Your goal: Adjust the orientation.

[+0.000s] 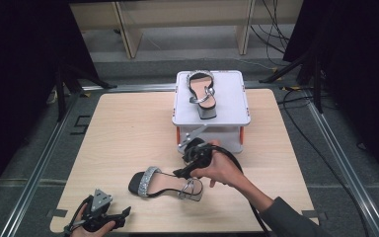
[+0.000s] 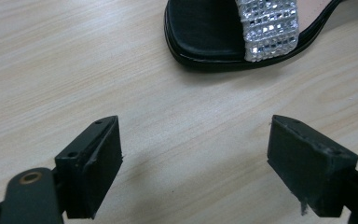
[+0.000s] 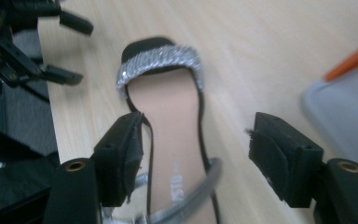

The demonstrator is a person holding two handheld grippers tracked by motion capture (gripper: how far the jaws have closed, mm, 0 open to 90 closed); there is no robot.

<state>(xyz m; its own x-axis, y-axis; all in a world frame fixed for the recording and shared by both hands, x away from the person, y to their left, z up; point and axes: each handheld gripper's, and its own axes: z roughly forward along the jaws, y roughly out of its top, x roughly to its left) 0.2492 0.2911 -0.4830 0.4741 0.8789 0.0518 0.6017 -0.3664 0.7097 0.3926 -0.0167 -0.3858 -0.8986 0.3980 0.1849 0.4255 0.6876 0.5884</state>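
Observation:
A black sandal with a silver glitter toe strap (image 1: 165, 183) lies on its sole on the wooden table (image 1: 123, 128), toe to the left. My right gripper (image 1: 181, 172) hovers over its heel end, jaws open; in the right gripper view the sandal (image 3: 168, 116) runs between the spread jaws of the right gripper (image 3: 196, 154), and the pads do not press on it. My left gripper (image 1: 124, 213) rests near the table's front left edge, open and holding nothing. In the left gripper view the sandal's toe (image 2: 223, 32) lies ahead of the left gripper (image 2: 196, 163). A matching sandal (image 1: 202, 94) stands on the white box.
A white box on orange legs (image 1: 232, 106) stands at the table's back middle; its corner (image 3: 345, 107) shows in the right gripper view. Black cables trail from the right hand across the table's right side. Wooden furniture and more cables lie beyond the table.

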